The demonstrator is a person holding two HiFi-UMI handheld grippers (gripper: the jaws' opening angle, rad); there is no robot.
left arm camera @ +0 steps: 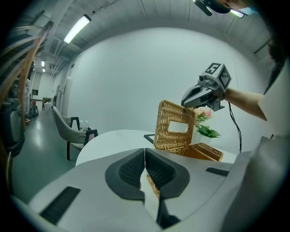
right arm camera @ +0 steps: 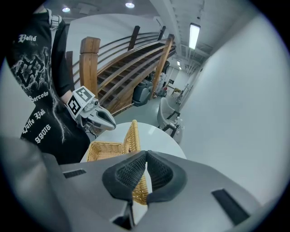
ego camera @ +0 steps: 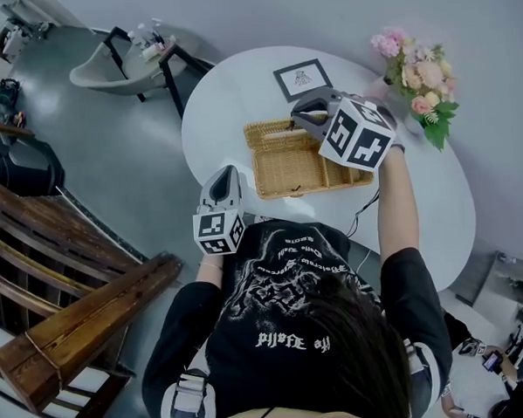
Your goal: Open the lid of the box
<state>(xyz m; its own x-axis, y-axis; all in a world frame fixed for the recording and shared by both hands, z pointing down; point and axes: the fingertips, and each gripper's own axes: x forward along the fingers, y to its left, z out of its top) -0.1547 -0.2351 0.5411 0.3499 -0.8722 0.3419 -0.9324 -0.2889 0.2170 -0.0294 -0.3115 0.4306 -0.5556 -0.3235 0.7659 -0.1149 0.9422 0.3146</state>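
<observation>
White oval table (ego camera: 238,91) fills the centre of the head view, grey floor all around it, and the wicker box (ego camera: 303,171) sits square in the middle, just in front of the person (ego camera: 312,332). Its lid (left arm camera: 164,131) stands upright on the hinge, right of centre in the left gripper view, with the open basket lying low beside it. Up at the lid's top edge, the right gripper (ego camera: 296,121) has its jaws clamped on the wicker rim; its own view shows the weave running straight into the narrow gap between the pads. Over at lower left of the head view, the left gripper (ego camera: 225,172) hangs off the table's near edge, close to the person's chest, jaws pressed together with nothing between them. Pink flowers (ego camera: 416,78) sit at the table's upper right, a framed card (ego camera: 301,78) lies beyond the box, a grey chair (ego camera: 114,67) waits at upper left, and a wooden stair railing (ego camera: 64,284) runs down the left side.
</observation>
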